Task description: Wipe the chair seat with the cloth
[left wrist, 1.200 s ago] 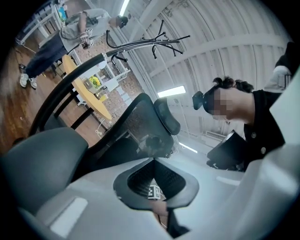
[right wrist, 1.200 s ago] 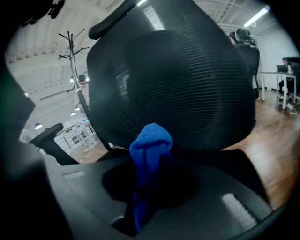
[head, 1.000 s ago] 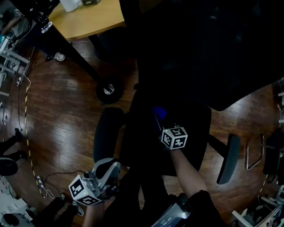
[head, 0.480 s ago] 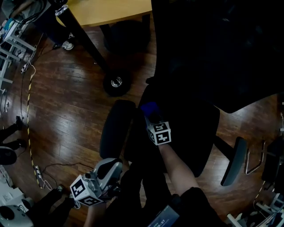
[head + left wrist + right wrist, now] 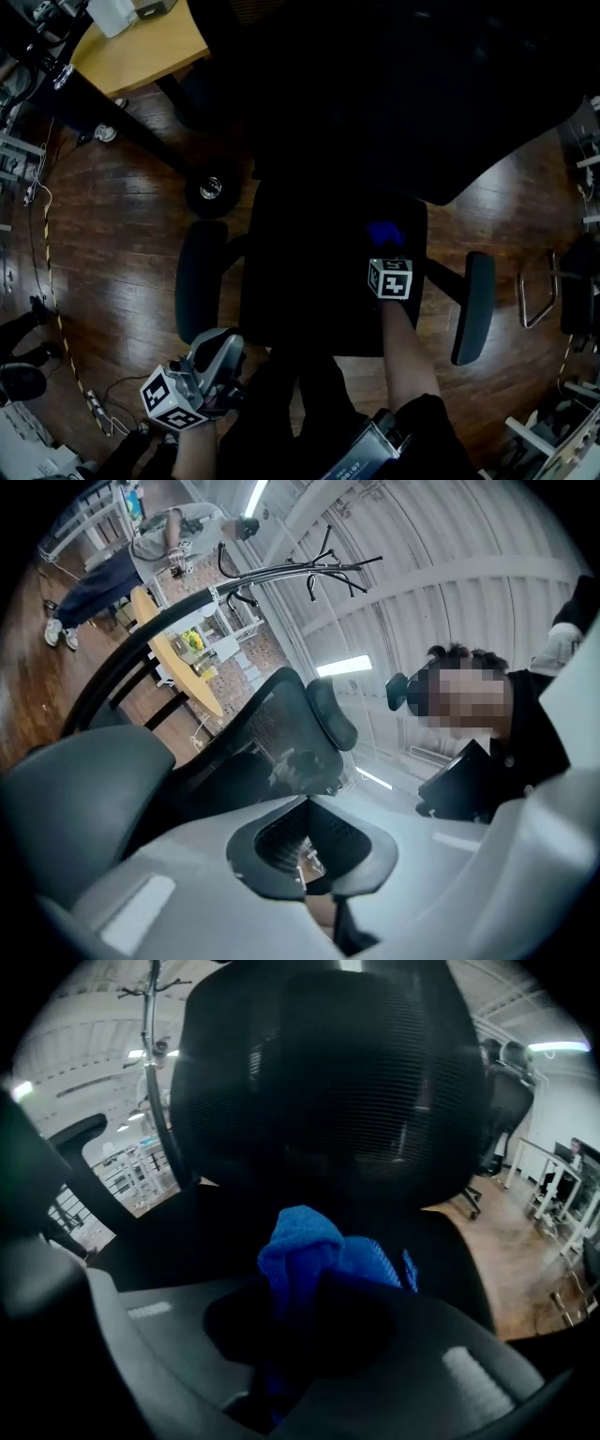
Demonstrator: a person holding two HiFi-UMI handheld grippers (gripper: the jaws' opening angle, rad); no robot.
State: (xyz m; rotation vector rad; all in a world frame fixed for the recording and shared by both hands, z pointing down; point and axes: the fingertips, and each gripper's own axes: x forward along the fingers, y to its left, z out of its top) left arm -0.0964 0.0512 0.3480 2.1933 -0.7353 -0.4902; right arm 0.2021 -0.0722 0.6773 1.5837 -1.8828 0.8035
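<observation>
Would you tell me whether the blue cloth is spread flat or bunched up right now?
Bunched up: the cloth rises in crumpled folds from the right tool, which is shut on it.

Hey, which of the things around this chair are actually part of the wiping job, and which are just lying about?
In the job:
- blue cloth, held by the right gripper
- chair seat

Just about:
- wooden desk
- floor cable
- coat stand
- left gripper, shut and empty, off beside the seat
</observation>
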